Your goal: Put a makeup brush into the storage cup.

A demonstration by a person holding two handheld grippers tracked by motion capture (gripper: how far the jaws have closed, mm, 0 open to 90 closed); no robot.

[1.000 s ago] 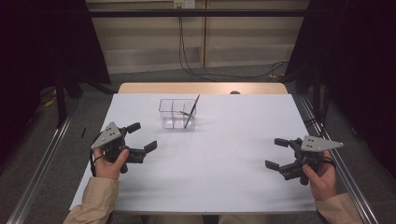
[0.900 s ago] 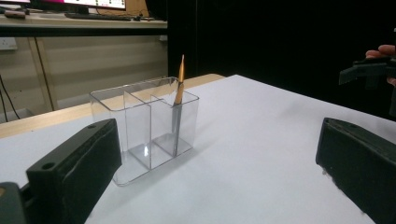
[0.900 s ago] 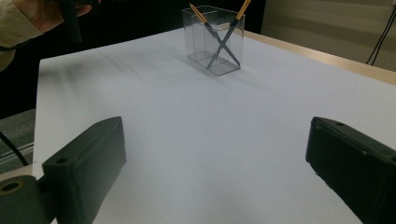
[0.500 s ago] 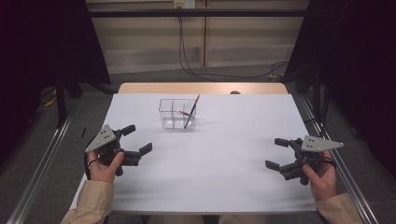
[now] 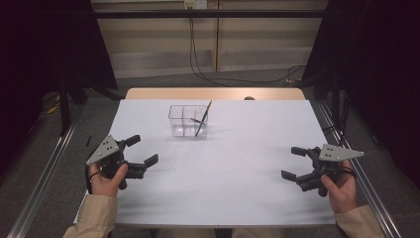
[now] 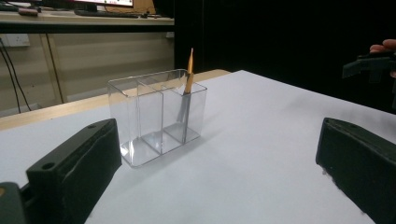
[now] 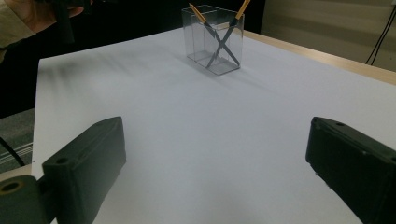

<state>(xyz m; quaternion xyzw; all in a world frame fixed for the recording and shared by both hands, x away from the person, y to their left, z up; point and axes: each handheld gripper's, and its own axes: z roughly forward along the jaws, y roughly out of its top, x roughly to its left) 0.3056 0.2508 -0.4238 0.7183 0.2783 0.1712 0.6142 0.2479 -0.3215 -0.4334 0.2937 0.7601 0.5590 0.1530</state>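
High view: my left claw (image 5: 141, 151) and right claw (image 5: 293, 162) sit wide and empty at the near corners of the desk (image 5: 237, 163), well apart from the clear holder (image 5: 188, 120) at the far middle. Left claw view: one pen (image 6: 186, 91) stands tilted in an end compartment. Right claw view: two pens cross in the holder, so I judge the loading done and the next move is just to park, or a long reach forward if more is wanted.

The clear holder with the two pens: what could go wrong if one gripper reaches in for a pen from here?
1. The clear holder looks light and stands free on the white table; a push from the left gripper could probably tip or slide it.
2. The two pens lean crossed in one compartment, so pulling one may drag the other out.
3. Both the left gripper and the right gripper are open and far from the holder; a fast reach could knock the tall pen tips.
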